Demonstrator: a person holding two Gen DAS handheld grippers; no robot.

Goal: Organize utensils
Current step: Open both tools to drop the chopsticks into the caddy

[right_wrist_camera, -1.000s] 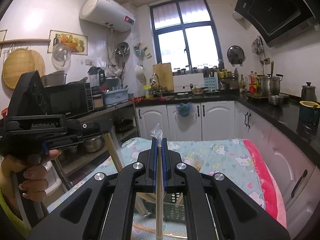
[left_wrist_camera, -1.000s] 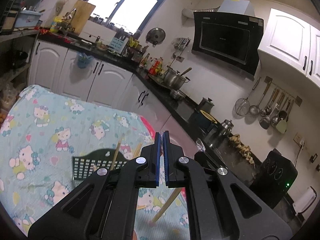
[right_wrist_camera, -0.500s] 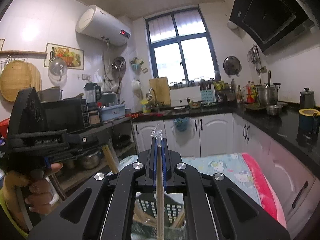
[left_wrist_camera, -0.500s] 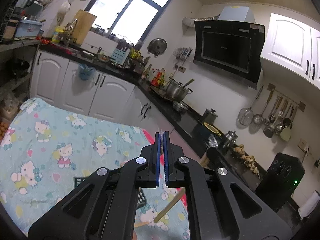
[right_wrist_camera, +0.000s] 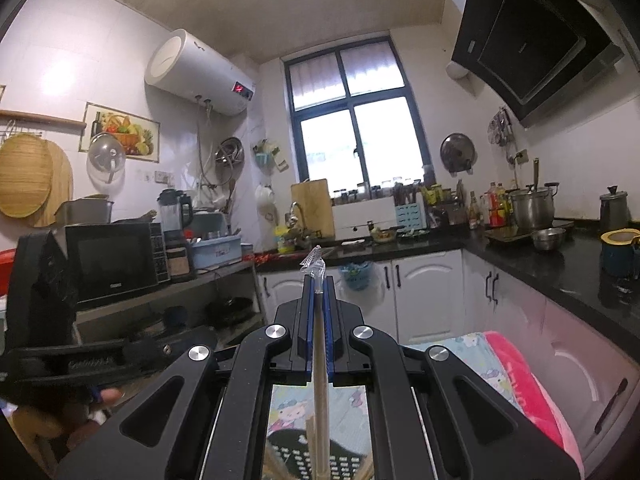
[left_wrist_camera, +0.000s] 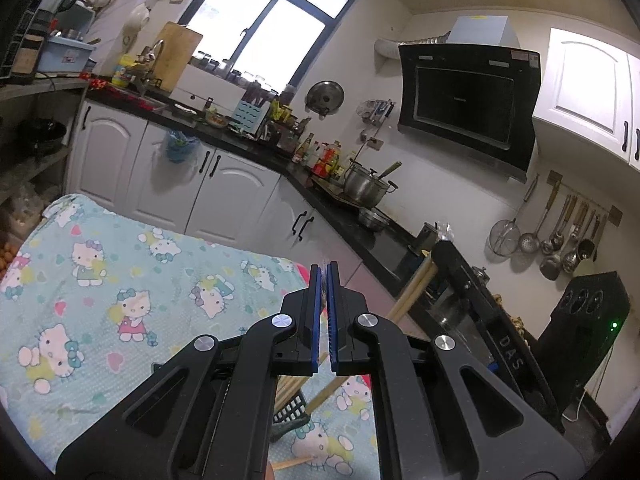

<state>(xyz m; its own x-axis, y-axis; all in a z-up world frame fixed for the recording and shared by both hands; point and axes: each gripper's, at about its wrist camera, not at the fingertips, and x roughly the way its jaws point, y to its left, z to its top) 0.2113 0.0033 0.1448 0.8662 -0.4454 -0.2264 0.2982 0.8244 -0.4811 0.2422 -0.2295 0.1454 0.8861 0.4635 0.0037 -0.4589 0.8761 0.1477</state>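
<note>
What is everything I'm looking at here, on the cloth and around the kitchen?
chopsticks in clear wrapper: one pack, pale wood, clamped upright in the right gripper
basket: one, black mesh, on the cloth below the grippers, wooden chopsticks standing in it
loose chopstick: one, wooden, lying on the cloth near the basket
cloth: one, light blue with cartoon cats, covering the table
stockpot: one, steel, on the black counter
range hood: one, black, on the wall
water heater: one, white, high on the wall
microwave: one, black, on the shelf
left gripper: black with blue pads, jaws shut
right gripper: black with blue pads, jaws shut on the pack
hand: one, holding the left gripper
</note>
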